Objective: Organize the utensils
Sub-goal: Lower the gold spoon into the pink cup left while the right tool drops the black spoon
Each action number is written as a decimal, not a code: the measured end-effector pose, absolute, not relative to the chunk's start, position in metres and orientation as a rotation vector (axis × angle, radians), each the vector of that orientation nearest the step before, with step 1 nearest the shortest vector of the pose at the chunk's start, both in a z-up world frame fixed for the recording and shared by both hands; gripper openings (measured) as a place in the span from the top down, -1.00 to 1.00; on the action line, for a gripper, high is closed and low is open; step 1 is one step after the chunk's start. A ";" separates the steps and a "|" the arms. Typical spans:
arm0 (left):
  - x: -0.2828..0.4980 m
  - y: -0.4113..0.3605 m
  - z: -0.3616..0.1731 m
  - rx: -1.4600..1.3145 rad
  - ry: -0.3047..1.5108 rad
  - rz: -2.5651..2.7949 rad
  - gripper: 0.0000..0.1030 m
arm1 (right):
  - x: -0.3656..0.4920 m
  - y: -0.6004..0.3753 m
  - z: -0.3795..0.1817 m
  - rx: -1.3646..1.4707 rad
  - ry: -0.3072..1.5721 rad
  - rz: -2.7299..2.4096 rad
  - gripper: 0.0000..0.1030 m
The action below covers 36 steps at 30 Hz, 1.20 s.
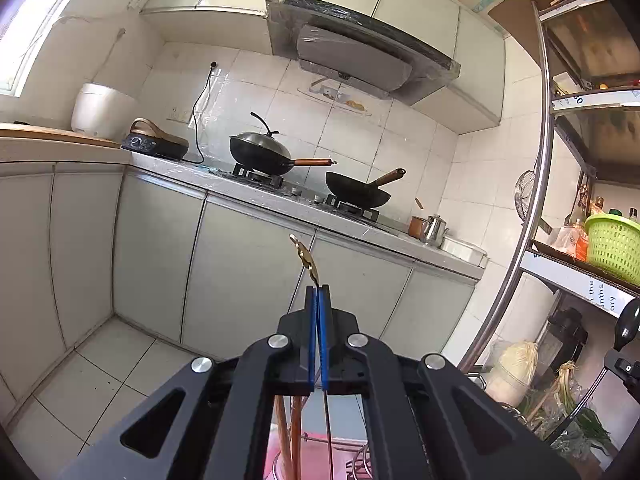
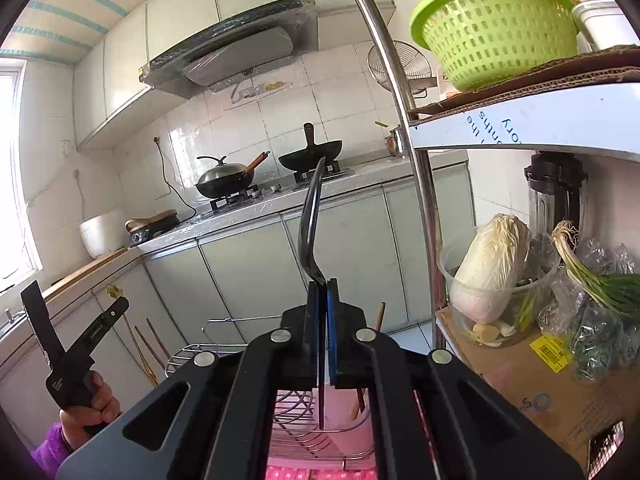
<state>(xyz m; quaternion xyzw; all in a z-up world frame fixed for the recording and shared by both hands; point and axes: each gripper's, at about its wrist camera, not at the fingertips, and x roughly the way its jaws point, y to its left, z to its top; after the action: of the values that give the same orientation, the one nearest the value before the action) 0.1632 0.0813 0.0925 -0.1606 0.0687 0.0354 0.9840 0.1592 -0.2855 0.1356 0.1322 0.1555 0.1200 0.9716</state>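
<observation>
My left gripper (image 1: 318,289) is shut on a thin gold utensil (image 1: 305,258) whose ornate end sticks up past the blue pads, its dark shaft hanging below. It also shows in the right wrist view (image 2: 116,300), held up at the left. My right gripper (image 2: 323,283) is shut on a black spoon (image 2: 311,220) that rises bowl-up above the pads. Below both grippers a wire rack (image 2: 224,350) stands over a pink surface, with several wooden chopsticks (image 2: 142,346) standing in it.
A steel shelf post (image 2: 416,160) stands close on the right, with a green basket (image 2: 496,28), a cabbage in a bowl (image 2: 492,268) and scallions (image 2: 592,276). Ahead, a counter holds two woks (image 1: 264,152) on a stove and a rice cooker (image 1: 100,110).
</observation>
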 end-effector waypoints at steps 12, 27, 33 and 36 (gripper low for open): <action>0.169 0.062 0.038 -0.174 0.091 0.125 0.98 | 0.197 -0.254 0.107 0.135 0.337 0.215 0.93; 0.159 0.064 -0.008 -0.166 0.258 0.026 0.98 | 0.199 -0.238 0.052 0.113 0.554 0.223 0.93; 0.155 0.061 -0.013 -0.173 0.311 0.017 0.98 | 0.200 -0.229 0.036 0.100 0.613 0.229 0.93; 0.151 0.060 -0.014 -0.168 0.348 0.012 0.96 | 0.199 -0.227 0.034 0.111 0.618 0.232 0.92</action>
<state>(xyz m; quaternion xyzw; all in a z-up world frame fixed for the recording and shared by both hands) 0.1514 0.0604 -0.0143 -0.0834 0.1731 0.0062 0.9813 0.1990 -0.2272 0.0337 0.0543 0.3034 0.1140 0.9445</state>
